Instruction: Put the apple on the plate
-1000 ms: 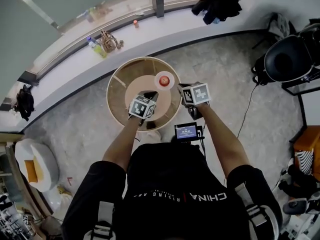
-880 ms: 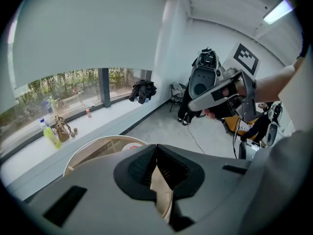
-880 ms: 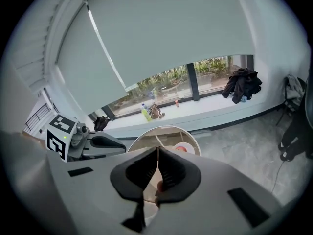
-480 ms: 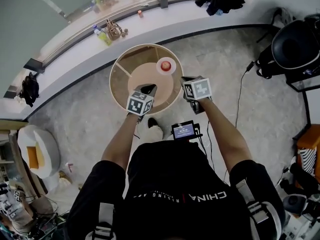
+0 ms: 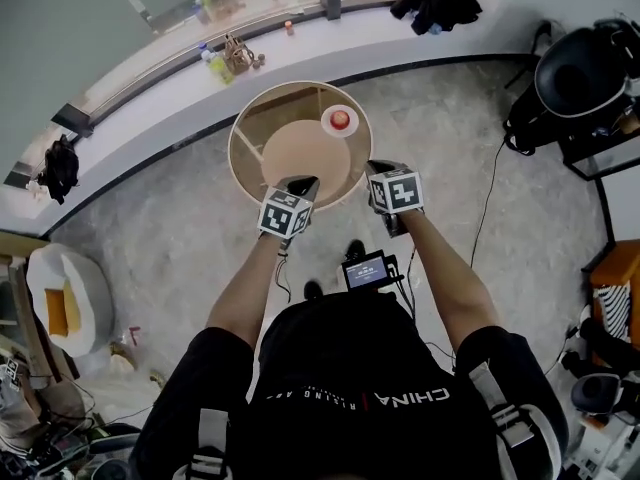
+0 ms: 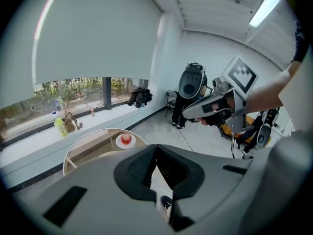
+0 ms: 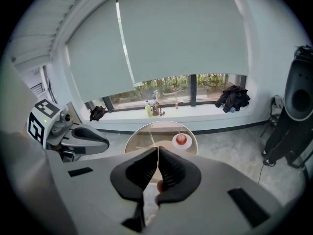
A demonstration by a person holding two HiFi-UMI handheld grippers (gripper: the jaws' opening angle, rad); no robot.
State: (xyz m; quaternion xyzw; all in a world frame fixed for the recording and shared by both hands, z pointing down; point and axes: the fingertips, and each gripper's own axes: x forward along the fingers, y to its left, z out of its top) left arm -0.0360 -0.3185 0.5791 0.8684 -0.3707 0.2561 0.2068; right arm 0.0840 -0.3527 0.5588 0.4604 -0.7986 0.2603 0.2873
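apple (image 5: 341,119): on plate (image 5: 327,121), round table (image 5: 298,154) | left gripper (image 6: 156,147): fingers (image 6: 141,169) closed, empty | right gripper (image 7: 157,149): fingers (image 7: 172,173) closed, empty

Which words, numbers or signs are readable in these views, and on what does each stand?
"CHINA": white, upside down in the head view, on the black shirt.
"RISING": smaller print beside it; the rest is too blurred.
Small screen: text too small to read.
Left cube and right cube: square markers, no letters.
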